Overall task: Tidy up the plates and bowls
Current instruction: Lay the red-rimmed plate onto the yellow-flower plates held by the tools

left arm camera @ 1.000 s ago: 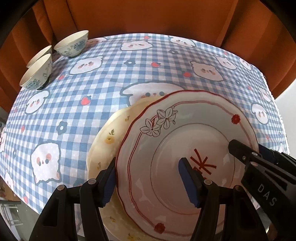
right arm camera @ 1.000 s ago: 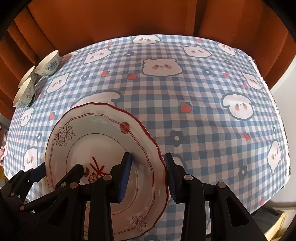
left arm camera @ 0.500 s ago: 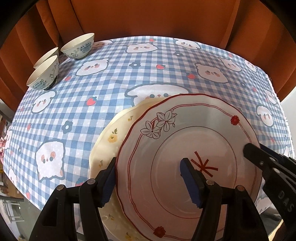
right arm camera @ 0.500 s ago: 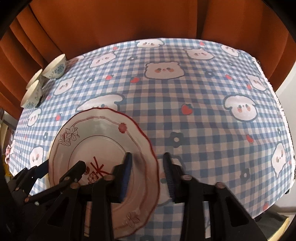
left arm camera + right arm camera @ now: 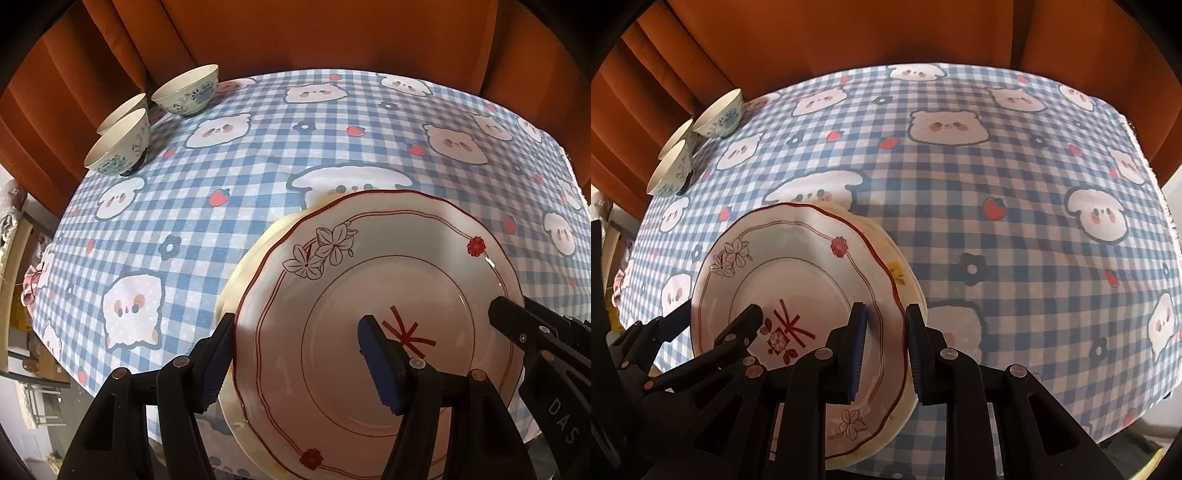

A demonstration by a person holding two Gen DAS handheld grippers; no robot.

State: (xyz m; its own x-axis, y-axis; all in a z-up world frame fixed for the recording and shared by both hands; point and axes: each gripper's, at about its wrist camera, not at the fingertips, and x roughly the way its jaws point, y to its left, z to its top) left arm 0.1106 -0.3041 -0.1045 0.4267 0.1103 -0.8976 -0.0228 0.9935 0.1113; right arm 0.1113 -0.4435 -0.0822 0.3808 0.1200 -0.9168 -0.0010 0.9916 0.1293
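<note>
At the counter's (image 5: 1015, 192) near edge, the right gripper (image 5: 884, 343) clamps both stacked plates' rims; the left gripper (image 5: 295, 354) straddles the red-rimmed plate (image 5: 369, 280) loosely, gripping nothing.

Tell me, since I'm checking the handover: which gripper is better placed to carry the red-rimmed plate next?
Right. The right gripper is clamped on the red-rimmed plate's edge; the left gripper only straddles it, open.

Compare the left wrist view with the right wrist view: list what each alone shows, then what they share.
Left wrist only: the left gripper straddling the red-rimmed plate, pads not pressing.
Right wrist only: the right gripper shut on the stacked plate rims; a yellow flower on the cream plate.
Both: the two stacked plates, three bowls at far left, checked tablecloth, orange curtain.
</note>
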